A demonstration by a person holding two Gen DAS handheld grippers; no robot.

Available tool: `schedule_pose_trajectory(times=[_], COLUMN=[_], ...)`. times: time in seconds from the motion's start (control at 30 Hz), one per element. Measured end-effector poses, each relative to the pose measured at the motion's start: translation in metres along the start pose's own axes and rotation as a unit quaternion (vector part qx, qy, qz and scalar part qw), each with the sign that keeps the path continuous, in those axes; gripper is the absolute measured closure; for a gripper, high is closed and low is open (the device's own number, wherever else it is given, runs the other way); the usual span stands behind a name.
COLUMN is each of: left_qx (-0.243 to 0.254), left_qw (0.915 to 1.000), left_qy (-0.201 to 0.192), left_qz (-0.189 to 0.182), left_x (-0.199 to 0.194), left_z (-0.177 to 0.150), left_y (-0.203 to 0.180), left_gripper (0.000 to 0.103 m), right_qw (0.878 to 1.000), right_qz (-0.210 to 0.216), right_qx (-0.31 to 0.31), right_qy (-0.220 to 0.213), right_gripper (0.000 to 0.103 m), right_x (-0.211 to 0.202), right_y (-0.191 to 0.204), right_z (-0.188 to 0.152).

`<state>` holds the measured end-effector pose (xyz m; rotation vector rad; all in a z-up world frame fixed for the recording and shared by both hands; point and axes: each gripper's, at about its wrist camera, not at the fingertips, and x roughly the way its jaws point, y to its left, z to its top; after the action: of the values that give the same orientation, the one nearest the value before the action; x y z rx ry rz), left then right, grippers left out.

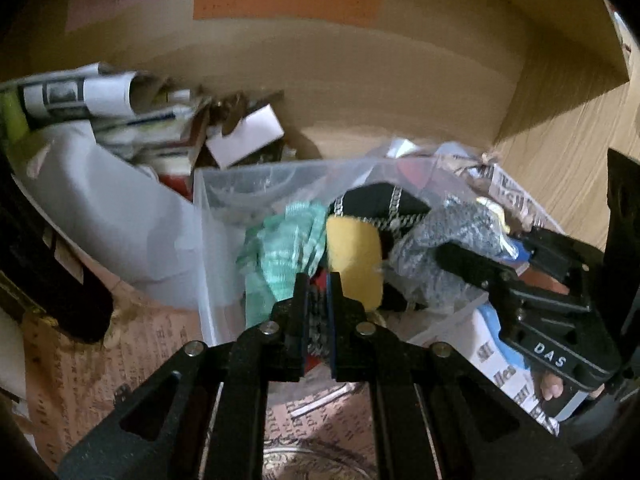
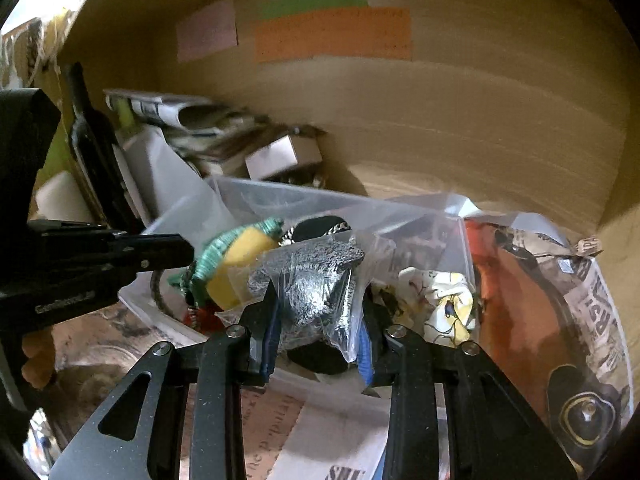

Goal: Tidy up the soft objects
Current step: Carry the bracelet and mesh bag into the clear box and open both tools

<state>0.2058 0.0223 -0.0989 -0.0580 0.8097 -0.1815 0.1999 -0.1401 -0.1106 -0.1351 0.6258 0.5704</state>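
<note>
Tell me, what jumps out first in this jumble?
Probably the yellow sponge in the middle of the clear plastic bin, wedged between a green mesh scrubber and a bagged gray fuzzy cloth. The right gripper has its fingers on either side of that bag, while the left gripper pinches a dark patterned fabric. Behind, an orange paper label stands out on the cardboard wall.
</note>
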Motion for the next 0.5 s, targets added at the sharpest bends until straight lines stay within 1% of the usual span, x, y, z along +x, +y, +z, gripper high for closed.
schedule_pose_trajectory(times=[0.13,0.2,0.23,0.3,0.33,0.37,0.4,0.5], left_qx=[0.006,0.009,0.009,0.009,0.01,0.01,0.011,0.017], left_qw=[0.9999,0.9998,0.9998,0.9999,0.9999,0.9998,0.9998,0.9991], left_qy=[0.012,0.013,0.013,0.006,0.003,-0.002,-0.008,-0.026], left_qz=[0.005,0.007,0.008,0.011,0.013,0.015,0.017,0.029], left_x=[-0.002,-0.006,-0.008,-0.016,-0.02,-0.025,-0.03,-0.044], left_z=[-0.009,-0.013,-0.014,-0.018,-0.02,-0.022,-0.024,-0.025], left_y=[0.001,0.001,0.001,0.002,0.002,0.002,0.002,-0.001], left_gripper=[0.096,0.087,0.085,0.073,0.07,0.065,0.063,0.063], right_qw=[1.0,1.0,1.0,1.0,1.0,1.0,1.0,1.0], right_qz=[-0.01,-0.011,-0.012,-0.017,-0.019,-0.019,-0.019,-0.014], right_qx=[-0.01,-0.012,-0.013,-0.014,-0.014,-0.014,-0.014,-0.012], right_qy=[0.006,0.009,0.011,0.011,0.011,0.011,0.01,-0.002], right_gripper=[0.072,0.07,0.067,0.06,0.056,0.054,0.054,0.052], right_x=[0.001,0.0,0.0,-0.002,-0.002,-0.003,-0.004,-0.013], right_y=[0.003,0.004,0.004,0.004,0.005,0.005,0.006,0.008], right_z=[0.0,0.0,0.001,0.001,0.001,0.001,0.001,0.003])
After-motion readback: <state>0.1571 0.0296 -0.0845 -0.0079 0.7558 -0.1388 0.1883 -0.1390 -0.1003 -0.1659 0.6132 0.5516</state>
